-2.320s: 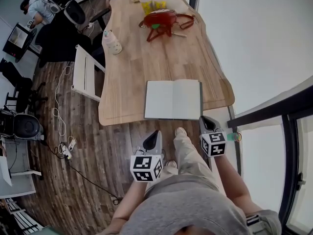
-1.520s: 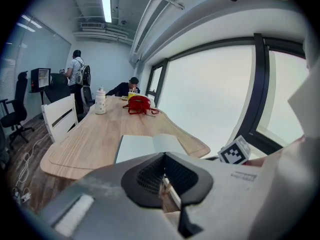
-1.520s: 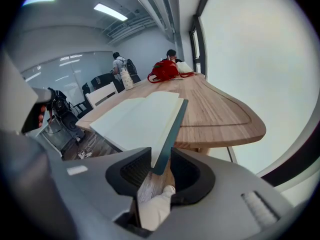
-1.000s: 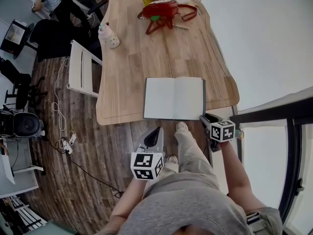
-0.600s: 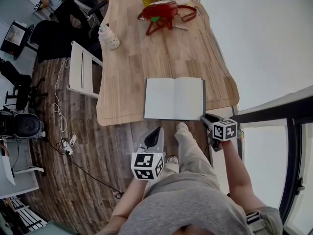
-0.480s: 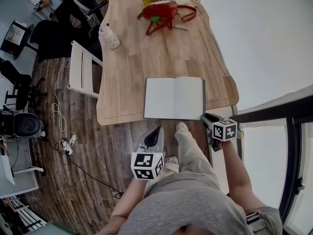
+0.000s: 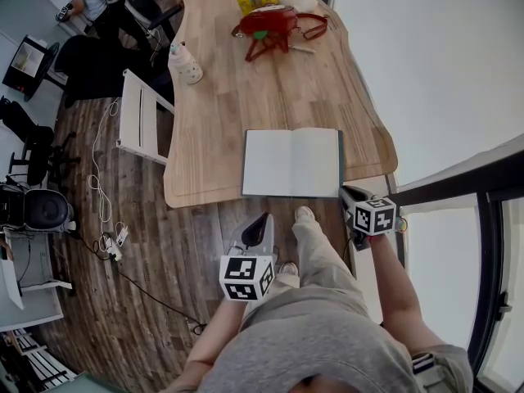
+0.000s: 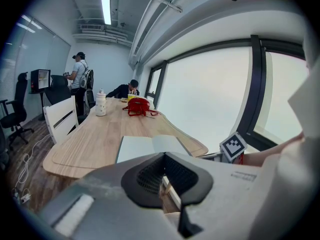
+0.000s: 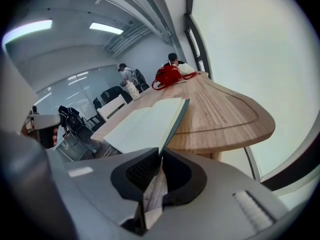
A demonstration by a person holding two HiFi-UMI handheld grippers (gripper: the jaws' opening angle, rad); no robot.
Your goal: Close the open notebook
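Wooden table (image 7: 246, 97) by the window (image 7: 434, 56) bears the open notebook (image 7: 291, 162) just ahead of the right gripper (image 7: 354, 195), whose jaws have just been closing and pinch its cover's near corner, hiding it. Short of the table, the left gripper (image 7: 260, 222) hangs clenched, empty.

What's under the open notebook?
The wooden table. The notebook covers that patch of wood, so whether anything else lies beneath it cannot be seen.
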